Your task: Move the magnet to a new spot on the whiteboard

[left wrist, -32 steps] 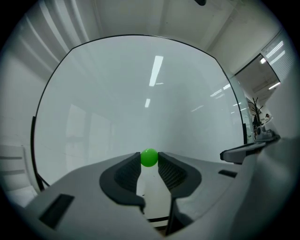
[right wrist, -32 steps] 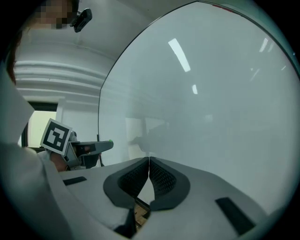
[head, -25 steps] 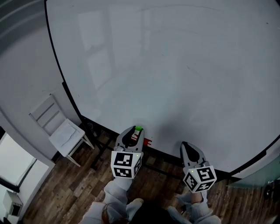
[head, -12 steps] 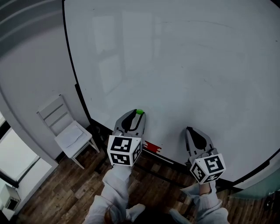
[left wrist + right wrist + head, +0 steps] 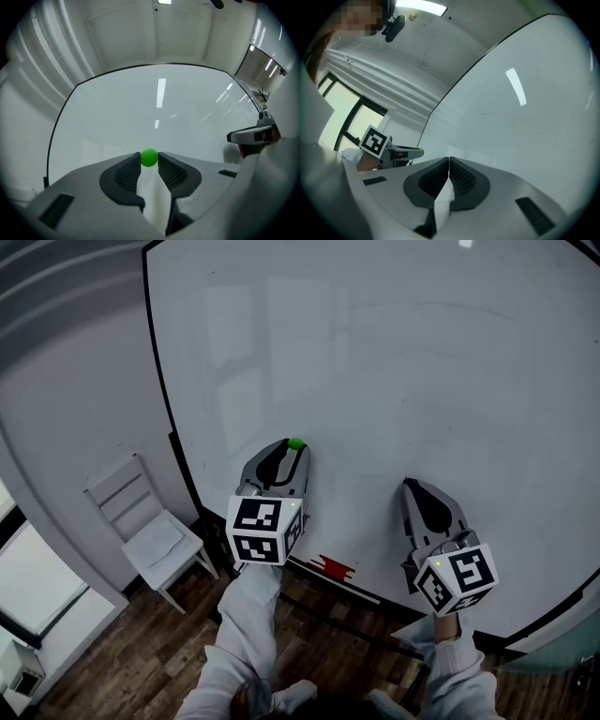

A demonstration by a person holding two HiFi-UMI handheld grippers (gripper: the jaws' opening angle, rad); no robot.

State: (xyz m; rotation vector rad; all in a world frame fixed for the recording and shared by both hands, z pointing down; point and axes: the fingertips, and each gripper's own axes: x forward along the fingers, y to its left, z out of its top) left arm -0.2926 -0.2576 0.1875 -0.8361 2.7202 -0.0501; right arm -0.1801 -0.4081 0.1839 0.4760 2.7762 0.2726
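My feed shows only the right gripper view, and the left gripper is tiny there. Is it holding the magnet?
Observer: Yes. The left gripper is shut on the green magnet, pinched at its jaw tips.
Operator: Where along the whiteboard is it?
Observer: The head view puts it in front of the whiteboard's lower left part.
Operator: Anything below it?
Observer: A red object sits at the board's bottom edge, down and to the right of that gripper in the head view.
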